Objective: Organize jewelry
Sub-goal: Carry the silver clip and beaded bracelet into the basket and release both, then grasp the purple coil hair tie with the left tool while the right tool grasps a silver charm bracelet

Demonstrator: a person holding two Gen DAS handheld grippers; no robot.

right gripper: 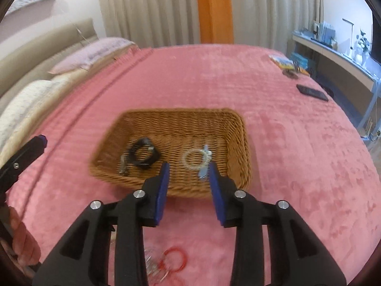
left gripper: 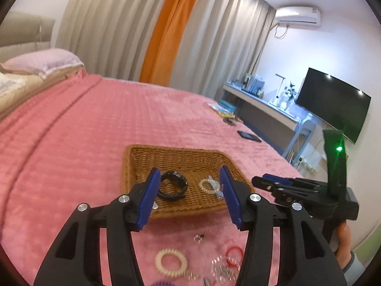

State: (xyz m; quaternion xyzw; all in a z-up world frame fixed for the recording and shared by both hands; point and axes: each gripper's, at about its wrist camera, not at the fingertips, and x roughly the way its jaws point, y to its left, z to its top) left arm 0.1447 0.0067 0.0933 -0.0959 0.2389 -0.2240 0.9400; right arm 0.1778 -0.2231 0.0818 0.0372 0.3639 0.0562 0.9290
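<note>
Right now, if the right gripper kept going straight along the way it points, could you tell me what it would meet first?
Most likely the wicker basket: the open, empty right gripper aims down at its near edge, close to the clear beaded bracelet inside. Depth is hard to judge, so it might meet the rim first.

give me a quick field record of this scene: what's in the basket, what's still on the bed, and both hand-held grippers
surface: pink bedspread
container: wicker basket, on the bedspread
in basket: black bracelet, clear bead bracelet, small silver piece
still on bed, near side of the basket: cream coil hair tie, red rings, small ring, clear tangled pieces
left hand-held gripper: open, nothing between the pads
right hand-held gripper: open, nothing between the pads
other items: dark phone far on the bed
</note>
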